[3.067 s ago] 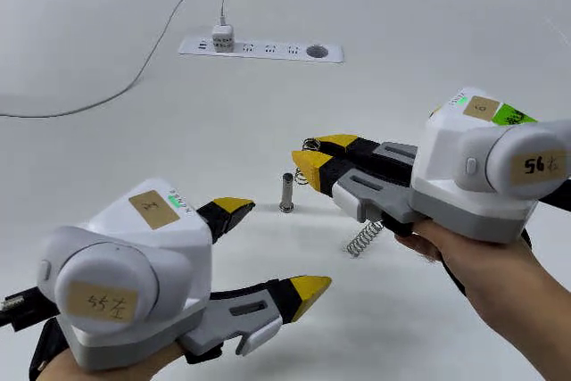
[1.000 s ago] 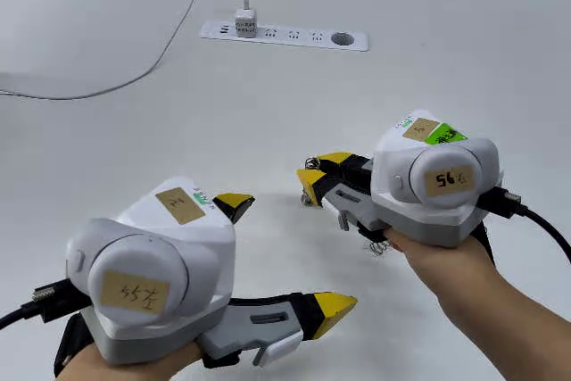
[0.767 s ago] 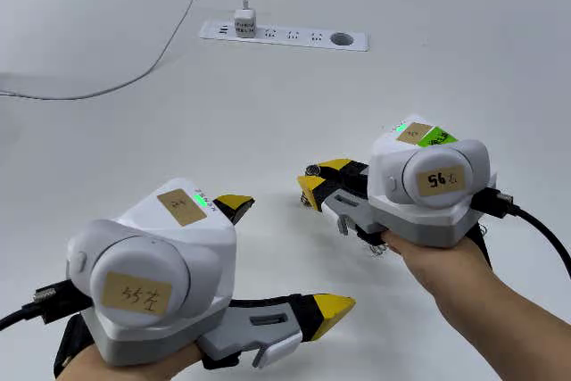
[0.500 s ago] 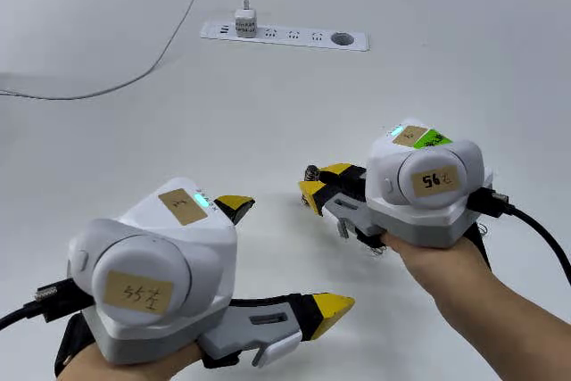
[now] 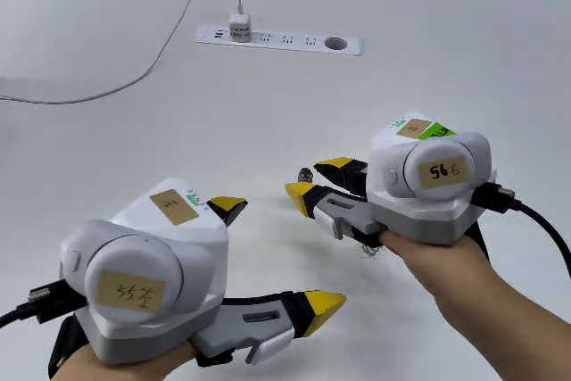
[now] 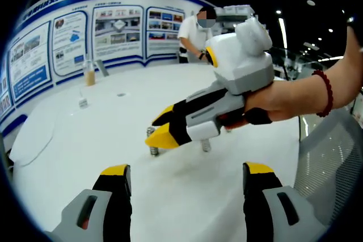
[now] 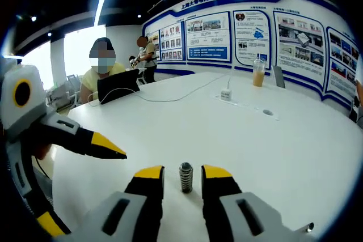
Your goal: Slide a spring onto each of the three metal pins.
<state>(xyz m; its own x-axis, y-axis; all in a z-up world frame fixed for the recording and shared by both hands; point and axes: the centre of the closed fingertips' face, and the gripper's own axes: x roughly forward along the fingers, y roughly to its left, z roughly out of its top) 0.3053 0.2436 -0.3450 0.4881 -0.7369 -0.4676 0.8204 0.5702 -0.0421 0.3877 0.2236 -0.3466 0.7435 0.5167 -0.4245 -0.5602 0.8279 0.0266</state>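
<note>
A short steel pin (image 7: 185,178) stands upright on the smooth white bench (image 5: 384,86). Its round cap is bright, and a fine wire spring (image 7: 185,186) is coiled around the shaft below the cap. In the right gripper view the pin sits in the gap between the jaw tips of the right gripper (image 5: 318,178). The jaws stand slightly apart, with a sliver of space on each side of the pin, so this gripper is released and grasps nothing.

In the left gripper view the pin stands just under the right gripper's lower yellow tip. A second pin (image 6: 206,146), a plain smooth cylinder that looks bare, stands near it beneath the grey jaw.

The left gripper (image 5: 277,253) is low and to the left in the head view, well apart from the pin. Its jaws are spread wide with nothing between them. Both grippers have rounded glossy white shells with paper labels, and black-and-grey jaws tapering to yellow wedge points.

Far across the bench lies a flat white power strip (image 5: 278,40). A small cube charger (image 5: 238,26) is plugged into it, and a thin cable (image 5: 134,78) curves away to the left.
</note>
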